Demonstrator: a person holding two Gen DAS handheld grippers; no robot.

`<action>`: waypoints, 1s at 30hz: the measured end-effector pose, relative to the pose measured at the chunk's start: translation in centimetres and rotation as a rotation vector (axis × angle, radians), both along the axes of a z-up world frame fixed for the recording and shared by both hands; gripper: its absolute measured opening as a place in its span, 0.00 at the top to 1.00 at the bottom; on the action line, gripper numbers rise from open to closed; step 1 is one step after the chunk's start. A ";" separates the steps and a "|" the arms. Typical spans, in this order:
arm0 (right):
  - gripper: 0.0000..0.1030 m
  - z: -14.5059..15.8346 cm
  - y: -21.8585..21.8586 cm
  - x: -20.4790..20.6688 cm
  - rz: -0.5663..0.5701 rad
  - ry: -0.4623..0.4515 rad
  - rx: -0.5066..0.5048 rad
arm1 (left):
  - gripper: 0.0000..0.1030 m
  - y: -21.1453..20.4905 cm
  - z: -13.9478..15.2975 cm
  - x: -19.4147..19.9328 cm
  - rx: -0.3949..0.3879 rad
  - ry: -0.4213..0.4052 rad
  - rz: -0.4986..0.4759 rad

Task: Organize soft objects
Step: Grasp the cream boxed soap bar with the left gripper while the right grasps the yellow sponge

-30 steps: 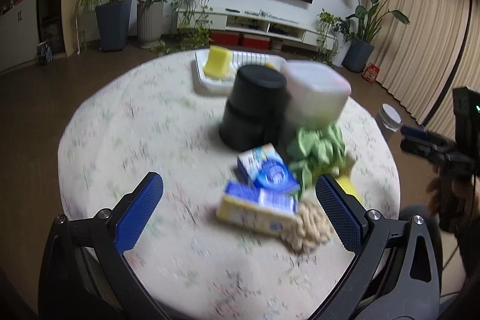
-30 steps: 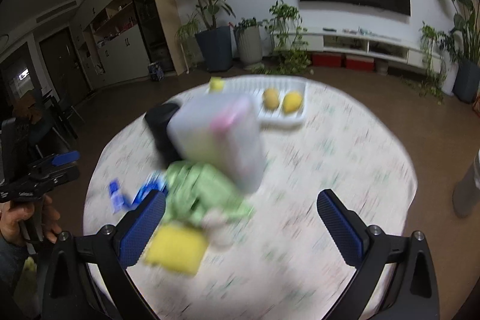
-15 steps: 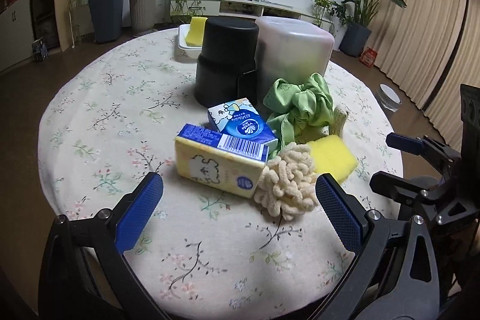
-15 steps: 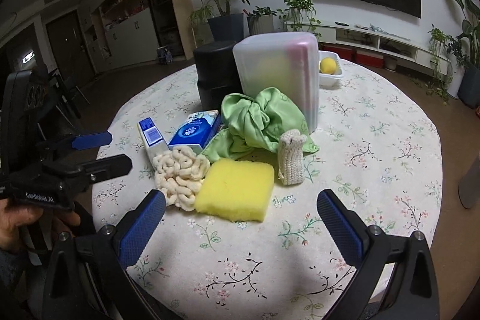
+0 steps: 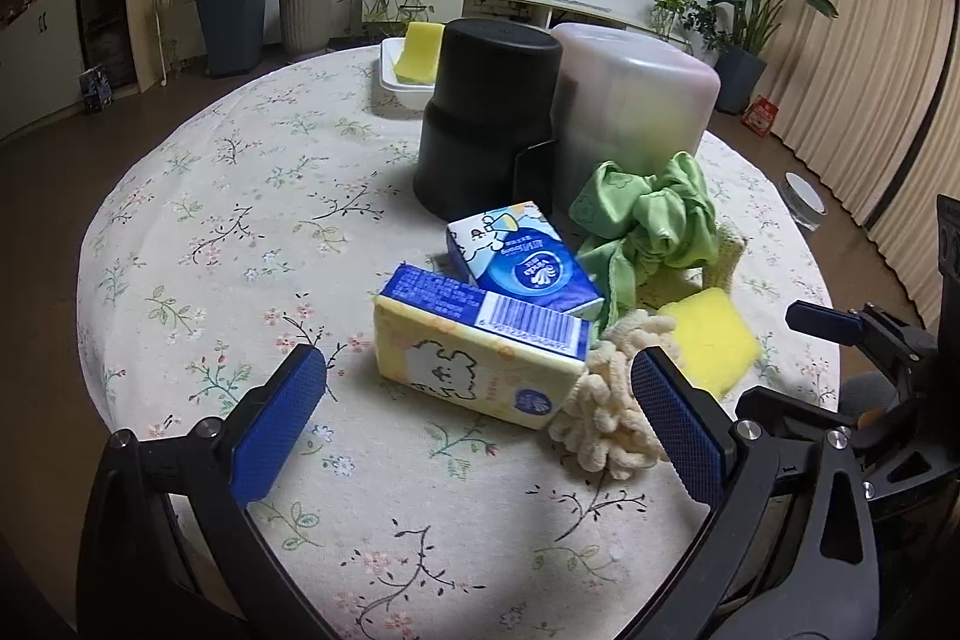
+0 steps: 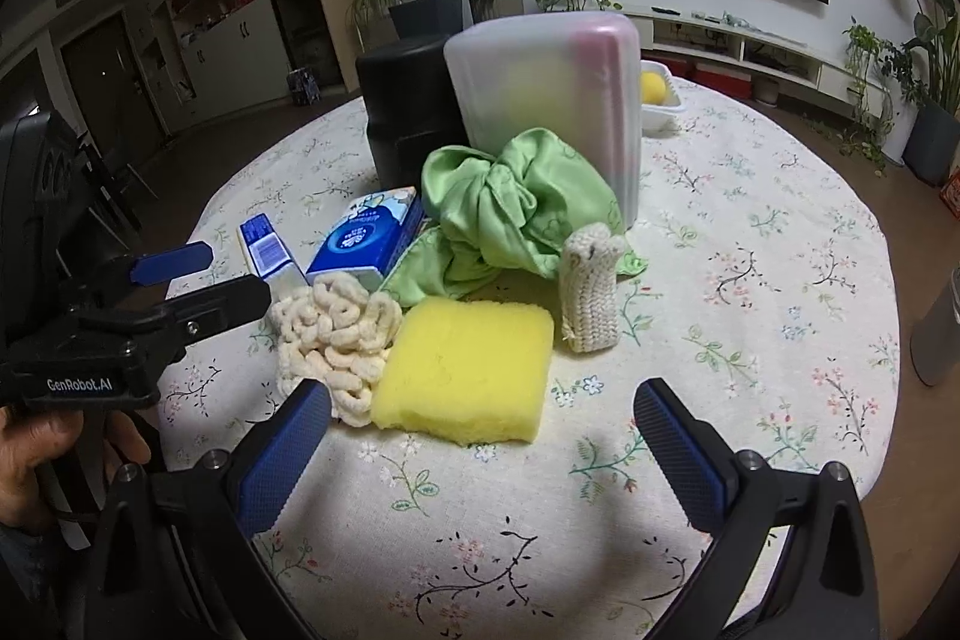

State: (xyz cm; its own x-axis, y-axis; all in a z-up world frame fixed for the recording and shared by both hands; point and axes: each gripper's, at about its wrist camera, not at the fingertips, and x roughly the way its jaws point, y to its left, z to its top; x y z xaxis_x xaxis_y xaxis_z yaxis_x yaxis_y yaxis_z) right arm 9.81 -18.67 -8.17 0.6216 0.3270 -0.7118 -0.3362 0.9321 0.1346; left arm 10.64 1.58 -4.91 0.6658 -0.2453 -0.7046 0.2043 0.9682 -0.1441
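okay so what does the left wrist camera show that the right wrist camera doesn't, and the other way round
Only the left wrist view shows the yellow tissue pack's cartoon front, a yellow sponge in the white tray and the beige curtains.

Only the right wrist view shows the knitted cream piece in full, a round yellow object in the tray, and a hand holding the left tool.

Both show the black container, frosted bin, green cloth, blue tissue pack, cream chenille piece, the near yellow sponge and both tools open, empty.

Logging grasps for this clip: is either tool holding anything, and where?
Nothing held. Left tool and right tool are open, short of the items.
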 end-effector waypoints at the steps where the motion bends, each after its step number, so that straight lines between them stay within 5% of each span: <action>1: 0.00 -0.1 0.1 0.1 -0.003 0.002 -0.004 | 0.00 0.1 -0.1 0.1 -0.001 0.006 0.001; 30: 0.00 -2.5 0.8 3.5 -0.030 0.119 -0.064 | 0.00 0.6 -2.8 3.3 0.019 0.121 0.022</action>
